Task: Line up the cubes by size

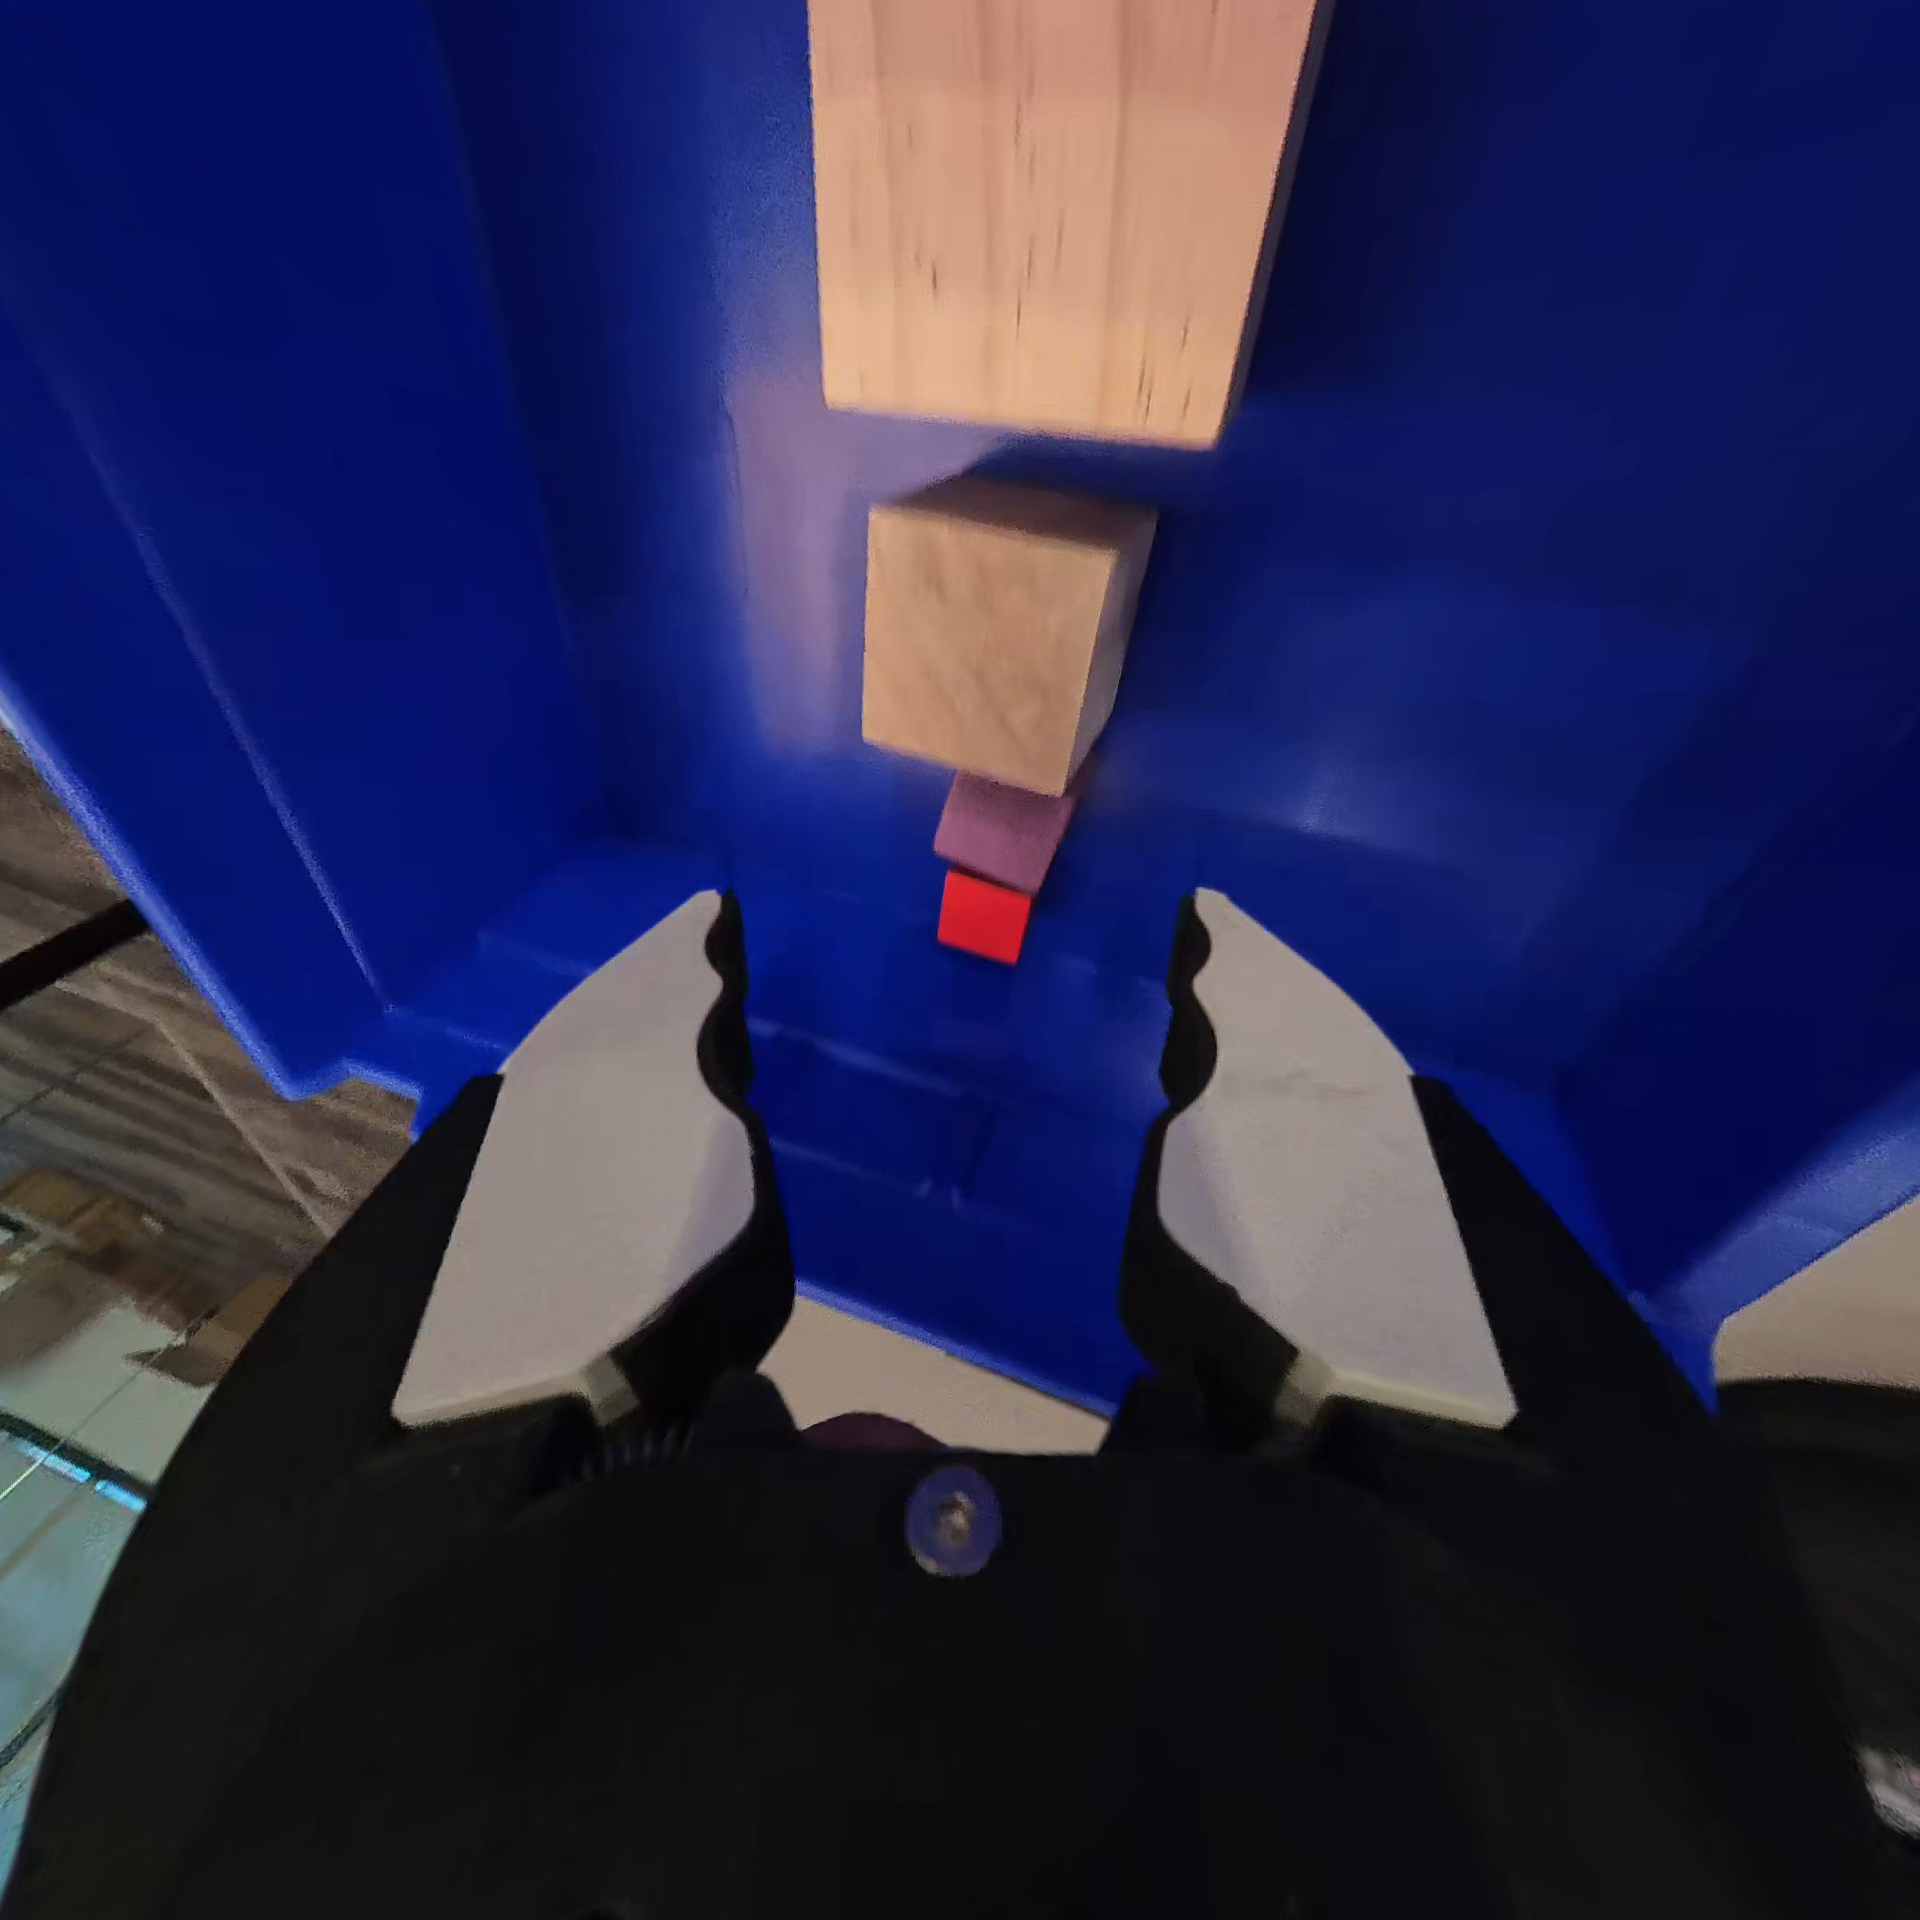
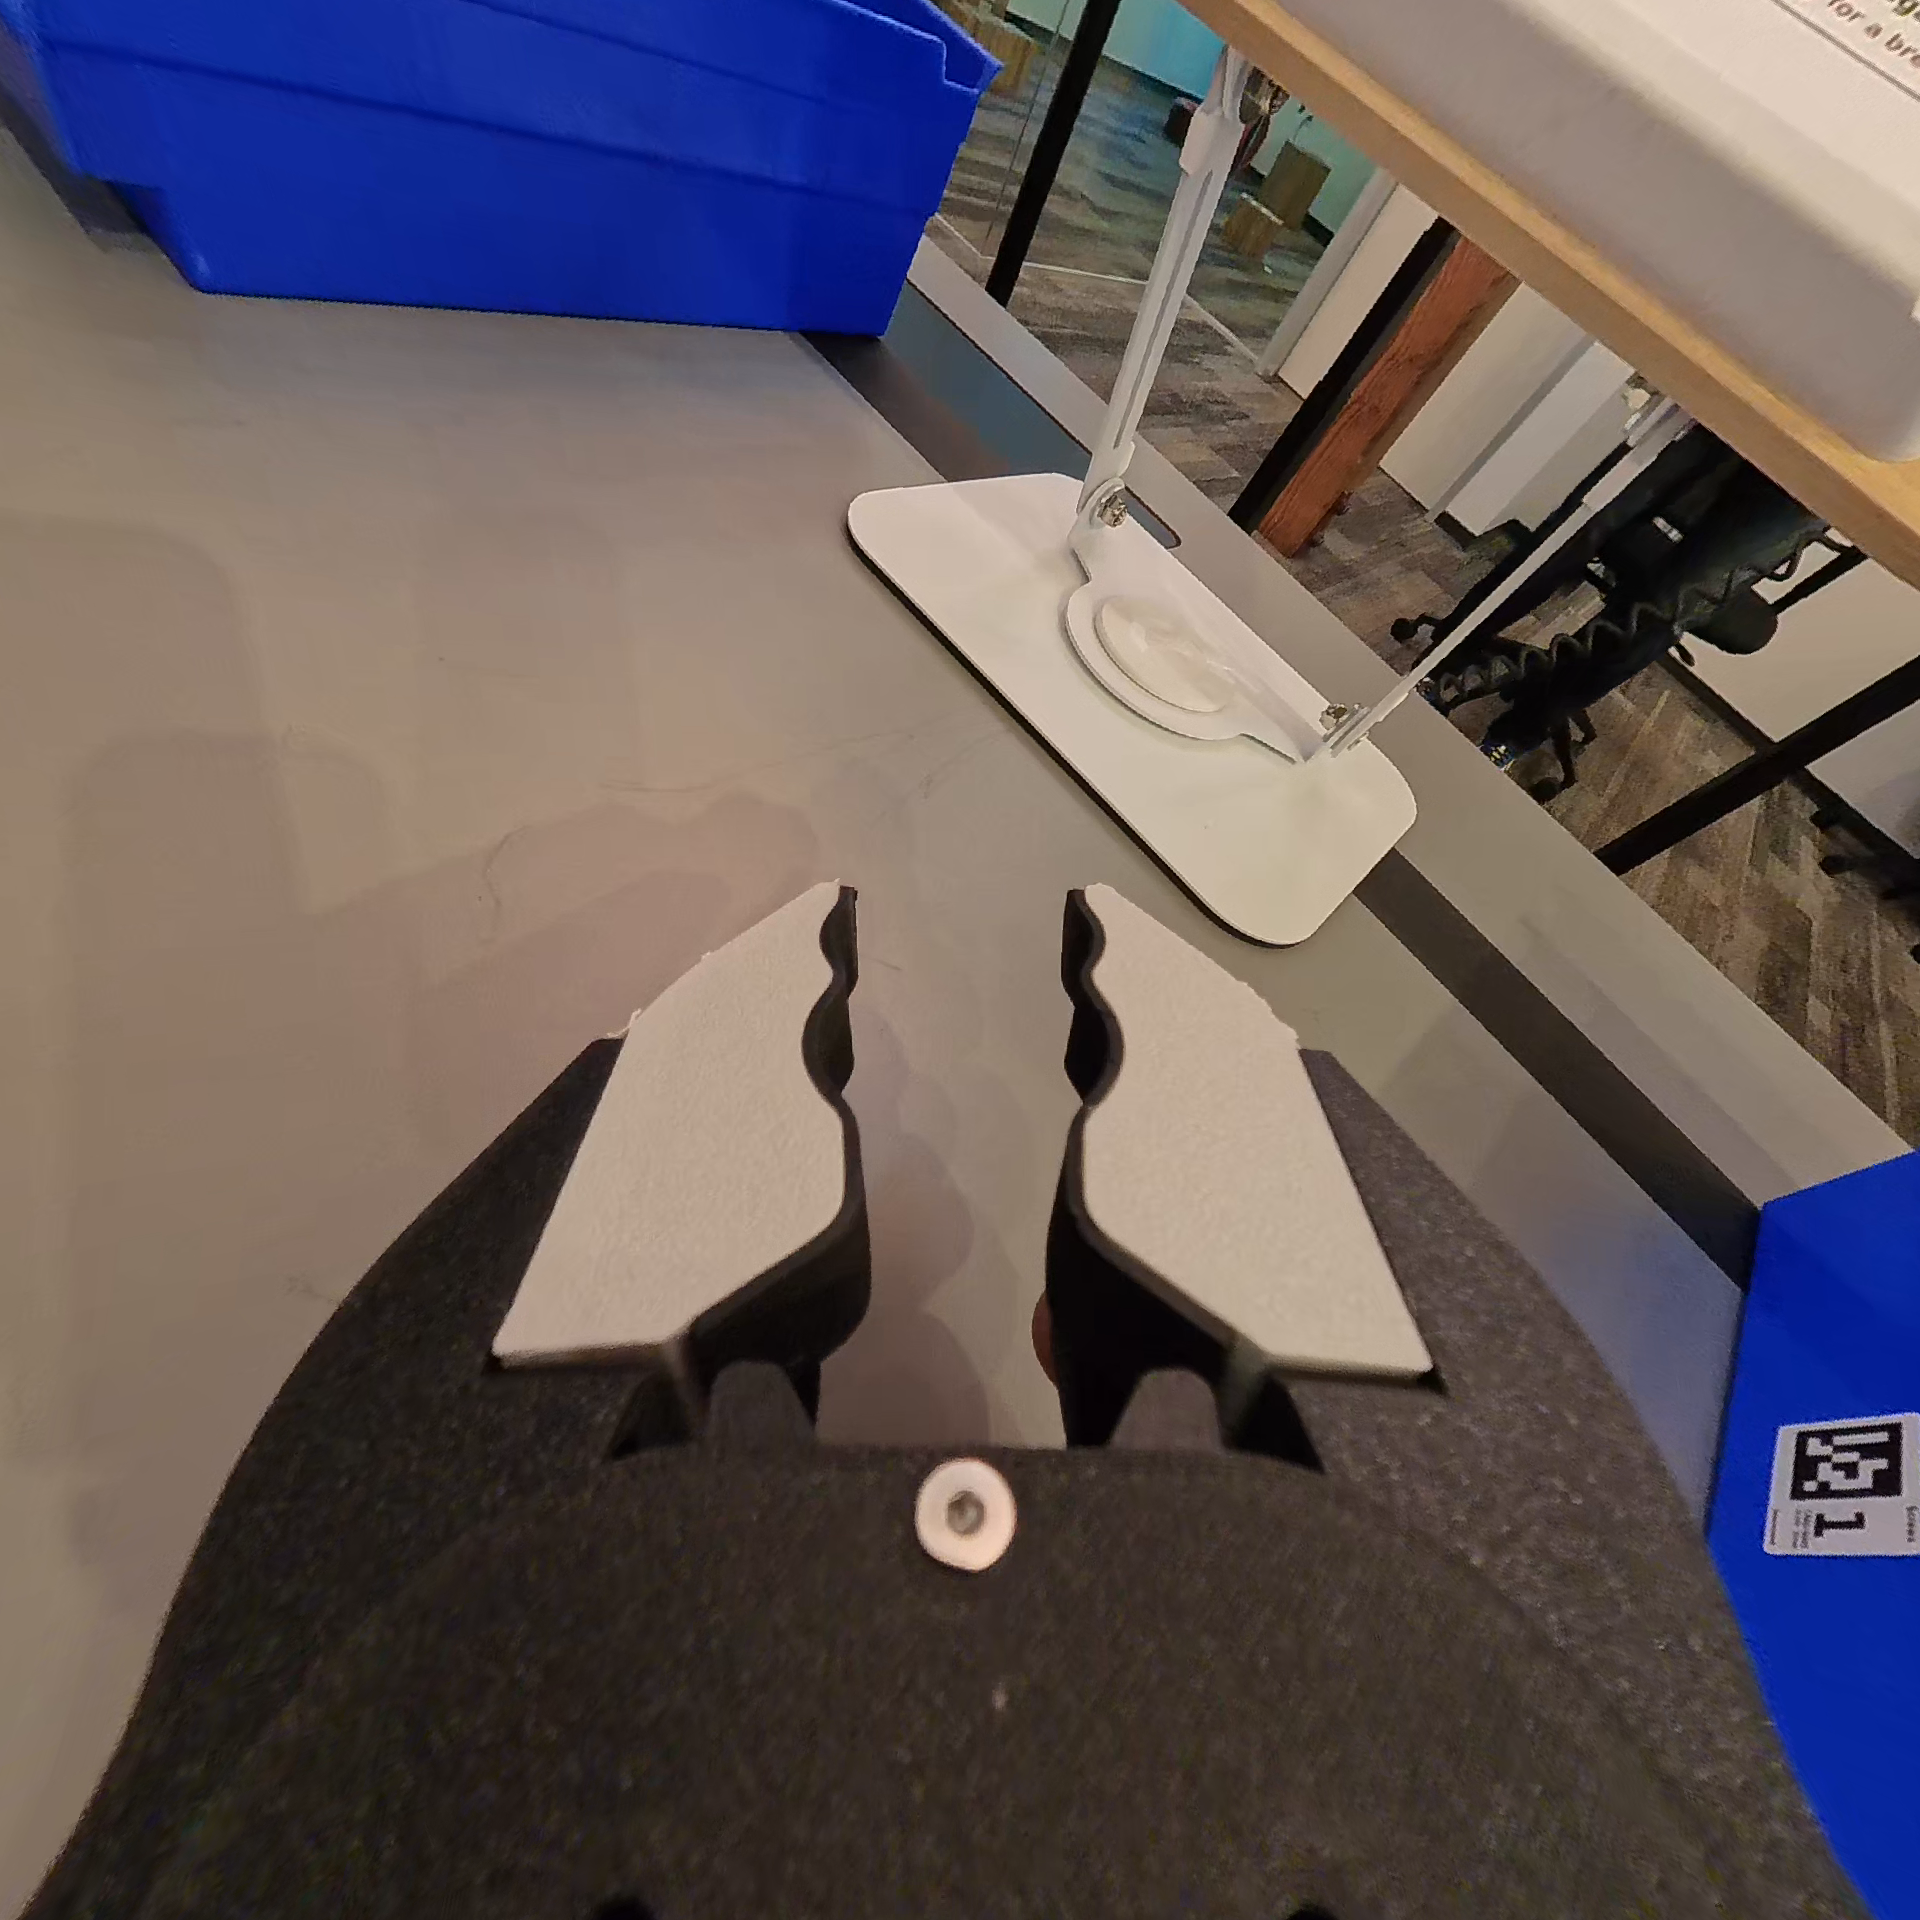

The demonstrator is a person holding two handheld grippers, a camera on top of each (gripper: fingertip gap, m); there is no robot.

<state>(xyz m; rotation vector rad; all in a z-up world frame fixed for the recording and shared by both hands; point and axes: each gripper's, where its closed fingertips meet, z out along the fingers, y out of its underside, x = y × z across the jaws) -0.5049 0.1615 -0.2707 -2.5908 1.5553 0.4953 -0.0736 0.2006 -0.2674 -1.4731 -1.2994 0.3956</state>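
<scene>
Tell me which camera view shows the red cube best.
The left wrist view. There the red cube lies on the floor of the blue bin, nearest the open left gripper, at the small end of a row with a purple cube and two wooden ones. The right wrist view shows nothing of it, only a bin's outside.

At the top of the left wrist view we see a large wooden cube (image 1: 1049, 208) and a smaller wooden cube (image 1: 987, 644), both bare pale wood with visible grain, inside a glossy blue plastic bin (image 1: 1507, 675). In the right wrist view we see a smooth matt grey tabletop (image 2: 416, 623) and, right of centre, a smooth white stand base (image 2: 1278, 810).
</scene>
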